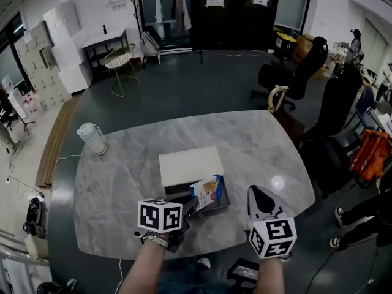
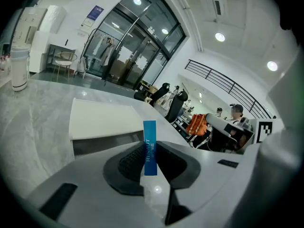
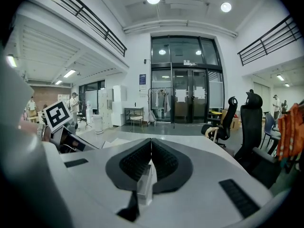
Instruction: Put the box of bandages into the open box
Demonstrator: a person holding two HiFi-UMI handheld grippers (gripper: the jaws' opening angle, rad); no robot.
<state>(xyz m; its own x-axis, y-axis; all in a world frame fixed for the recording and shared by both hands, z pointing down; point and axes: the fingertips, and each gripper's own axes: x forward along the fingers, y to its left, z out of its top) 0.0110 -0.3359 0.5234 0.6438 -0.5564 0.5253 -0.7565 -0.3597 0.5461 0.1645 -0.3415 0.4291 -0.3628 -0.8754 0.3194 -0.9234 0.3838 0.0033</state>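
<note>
The box of bandages (image 1: pixel 206 192) is a small white, blue and yellow carton; it tilts over the dark tray of the open box (image 1: pixel 222 206), whose white lid (image 1: pixel 190 165) stands open behind. My left gripper (image 1: pixel 187 206) is shut on the carton from the near side. In the left gripper view the carton's blue edge (image 2: pixel 149 147) stands upright between the pads, with the white lid (image 2: pixel 102 120) beyond. My right gripper (image 1: pixel 256 194) rests to the right of the open box, jaws shut and empty (image 3: pixel 151 152).
A white cylindrical container (image 1: pixel 92 138) stands at the far left of the grey marble table (image 1: pixel 257 146). Black office chairs (image 1: pixel 294 72) and an orange bag (image 1: pixel 372 154) are beyond the right edge. A person's legs (image 1: pixel 361 219) show at the right.
</note>
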